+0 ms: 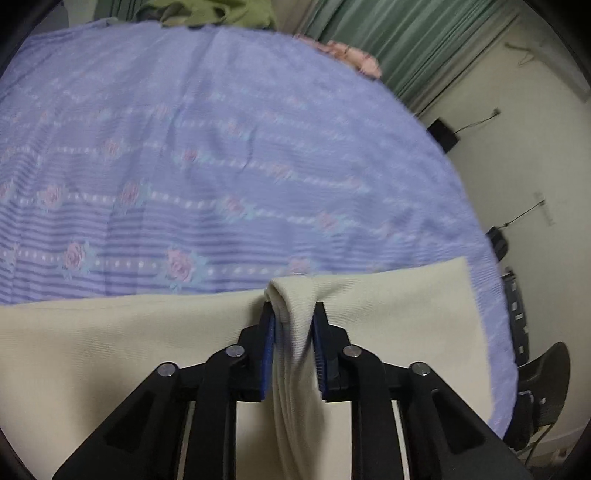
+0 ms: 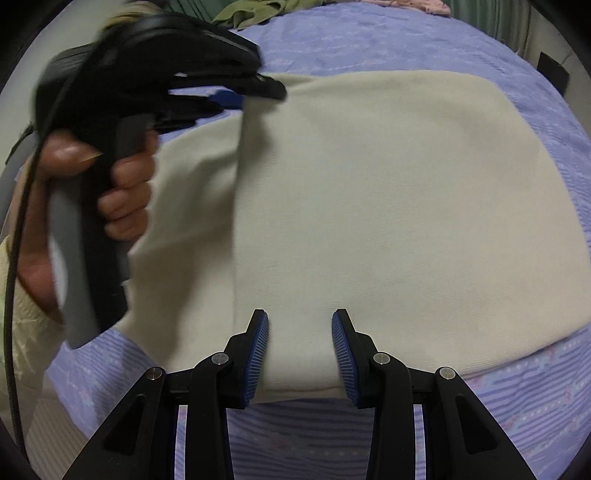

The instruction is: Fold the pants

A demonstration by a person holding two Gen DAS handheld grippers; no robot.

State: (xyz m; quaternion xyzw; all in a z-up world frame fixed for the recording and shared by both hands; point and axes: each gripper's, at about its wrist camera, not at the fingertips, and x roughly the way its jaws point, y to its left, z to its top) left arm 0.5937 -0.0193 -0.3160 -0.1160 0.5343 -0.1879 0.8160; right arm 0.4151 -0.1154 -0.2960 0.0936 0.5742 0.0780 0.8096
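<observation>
The cream pants [image 2: 388, 206] lie folded on a purple flowered bedsheet [image 2: 369, 33]. My left gripper [image 1: 293, 314] is shut on a bunched fold of the pants [image 1: 291, 295] and lifts that edge. In the right wrist view the left gripper [image 2: 255, 92] holds the far left edge of the cloth raised, with a hand on its handle. My right gripper [image 2: 300, 325] is open, its blue pads [image 2: 256, 354] on either side of the near edge of the pants, touching nothing that I can tell.
The bedsheet [image 1: 221, 147] covers the bed. Green clothes [image 1: 207, 11] and a pink cloth [image 1: 351, 51] lie at the far edge. Green curtains [image 1: 406, 33], a cream wall and a dark chair [image 1: 546, 384] stand to the right.
</observation>
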